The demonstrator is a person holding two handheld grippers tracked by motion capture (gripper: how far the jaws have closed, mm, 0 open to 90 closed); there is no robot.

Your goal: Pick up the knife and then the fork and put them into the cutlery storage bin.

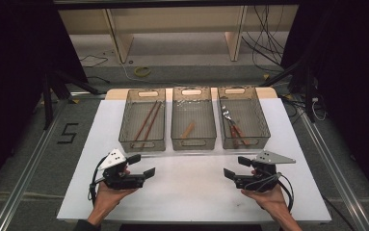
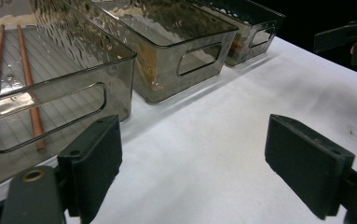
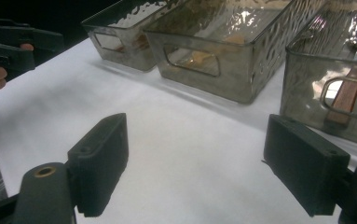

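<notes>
Facing inward (empty, agape): both tongs (image 1: 143, 164) (image 1: 235, 167).

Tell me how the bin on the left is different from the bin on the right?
The left bin holds two long brown chopsticks lying side by side; the right bin holds forks with shiny metal heads and brown handles. The chopsticks reach most of the way along the left bin, while the forks in the right bin are shorter. Both bins are the same smoky see-through plastic with cut-out handles, standing in one row on the white table.

White table (image 1: 191, 192), three bins (image 1: 193, 126)
</notes>
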